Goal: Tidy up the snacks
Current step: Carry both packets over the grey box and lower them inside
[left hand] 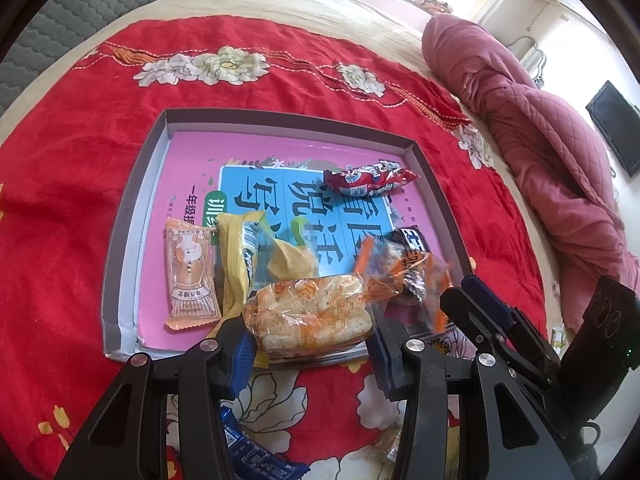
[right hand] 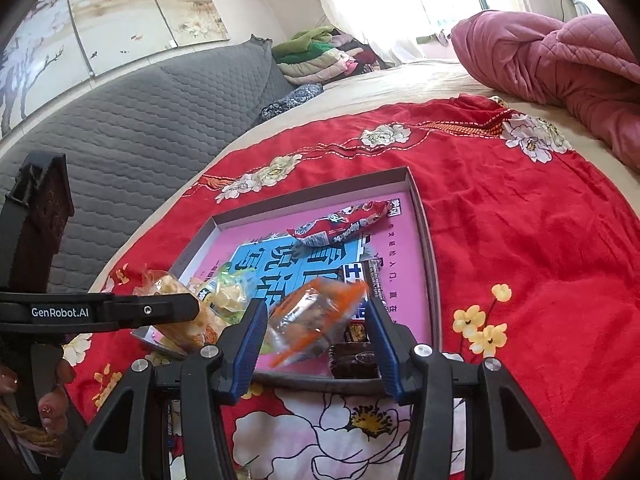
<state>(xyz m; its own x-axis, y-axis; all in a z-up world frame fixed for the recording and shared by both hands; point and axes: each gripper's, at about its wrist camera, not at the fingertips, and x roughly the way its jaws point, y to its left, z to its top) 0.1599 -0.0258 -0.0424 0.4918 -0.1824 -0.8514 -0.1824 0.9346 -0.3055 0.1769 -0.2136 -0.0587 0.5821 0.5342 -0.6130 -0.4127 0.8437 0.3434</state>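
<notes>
A grey shallow box tray (left hand: pixel 120 248) with a pink and blue book cover inside lies on the red floral cloth. My left gripper (left hand: pixel 312 340) is open around a clear orange rice-cracker pack (left hand: pixel 312 312) at the tray's near edge. My right gripper (right hand: pixel 316 320) is open, with a blurred orange-trimmed clear pack (right hand: pixel 312 320) between its fingers, over the tray (right hand: pixel 424 240). In the tray lie a red snack pack (left hand: pixel 368 178), an orange cat-print pack (left hand: pixel 192 276), a yellow pack (left hand: pixel 236 264), a chips bag (left hand: pixel 288 260) and dark chocolate packs (right hand: pixel 356 356).
A blue wrapper (left hand: pixel 256 456) lies on the cloth under my left gripper. A pink quilt (left hand: pixel 560 176) is bunched at the right. A grey quilted headboard (right hand: pixel 132 120) and folded clothes (right hand: pixel 316 56) stand behind the bed.
</notes>
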